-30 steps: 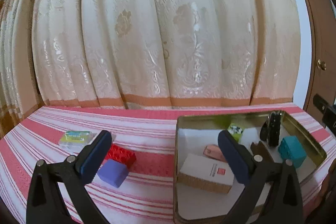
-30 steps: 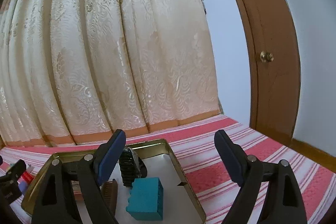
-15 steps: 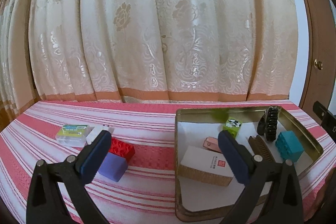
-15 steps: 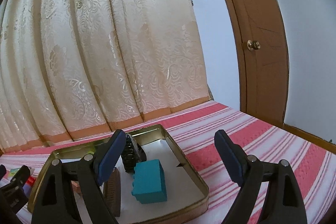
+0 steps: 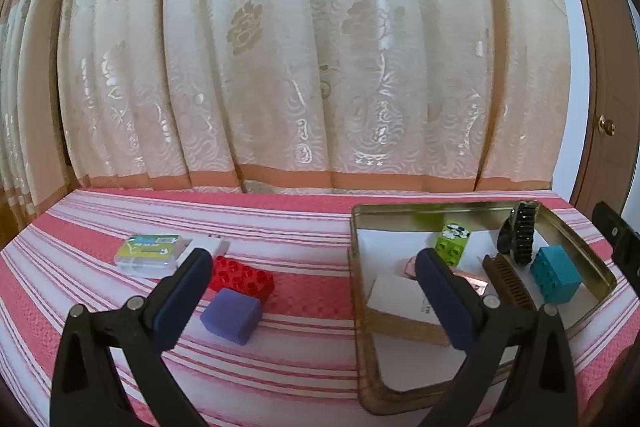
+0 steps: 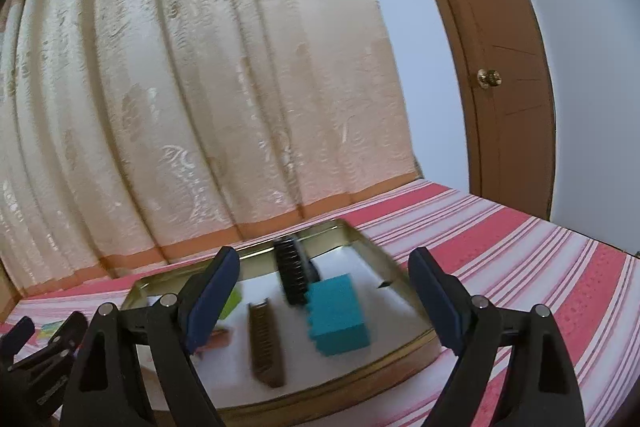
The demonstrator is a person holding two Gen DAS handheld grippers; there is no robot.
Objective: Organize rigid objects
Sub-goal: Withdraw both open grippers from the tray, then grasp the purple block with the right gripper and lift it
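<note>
A gold tin tray sits on the striped cloth at the right. It holds a teal brick, a black toothed wheel, a brown comb, a green brick, a pink piece and a white box. Left of the tin lie a red brick, a purple block and a clear case. My left gripper hangs open and empty above the cloth. My right gripper is open over the tin, with the teal brick below its gap, untouched.
A cream curtain hangs close behind the table's far edge. A brown door with a knob stands at the right. Striped cloth stretches right of the tin. The left gripper's body shows at the lower left of the right wrist view.
My right gripper has shifted sideways to the left and rolled a little, so the tin's contents sit more between its fingers. The left gripper has hardly moved. Both stay open.
</note>
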